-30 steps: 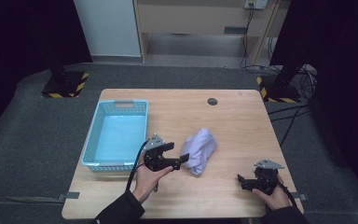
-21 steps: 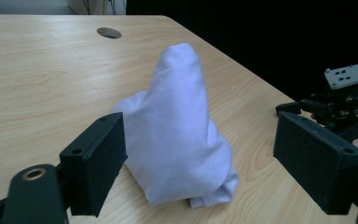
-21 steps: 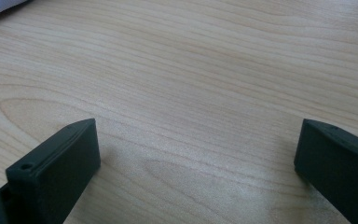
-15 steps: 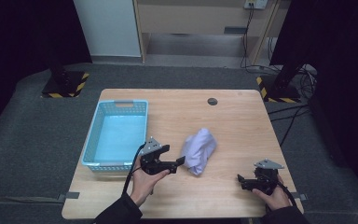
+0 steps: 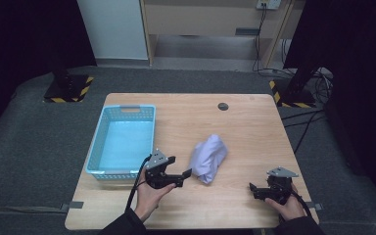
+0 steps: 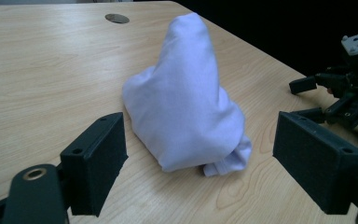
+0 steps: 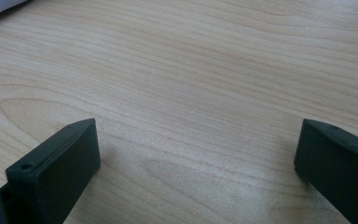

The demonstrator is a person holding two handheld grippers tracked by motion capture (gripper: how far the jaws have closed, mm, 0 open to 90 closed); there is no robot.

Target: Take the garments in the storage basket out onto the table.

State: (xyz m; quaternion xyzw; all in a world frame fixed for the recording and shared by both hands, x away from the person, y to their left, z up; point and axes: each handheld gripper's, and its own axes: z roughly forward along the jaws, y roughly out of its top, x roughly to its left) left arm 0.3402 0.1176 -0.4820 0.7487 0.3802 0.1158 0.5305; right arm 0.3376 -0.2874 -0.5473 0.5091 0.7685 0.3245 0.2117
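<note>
We had the left gripper [image 5: 186, 175] wide apart, lined up just short of the bunched white cloth [image 5: 208, 157] mid-table. Best bet, we judged: come in low and pinch the near fold. Our right gripper [image 5: 252, 189] sat spread and empty over bare wooden table [image 5: 254, 127]. The blue basket [image 5: 121, 142] waited left; grey carpet [image 5: 29, 132] lay around us.

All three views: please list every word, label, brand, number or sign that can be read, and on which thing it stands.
None can be read.
The blue basket, the white cloth, the table and both claws, left and right, show no writing.
The yellow-black stripes on the floor stands are only a pattern.
</note>
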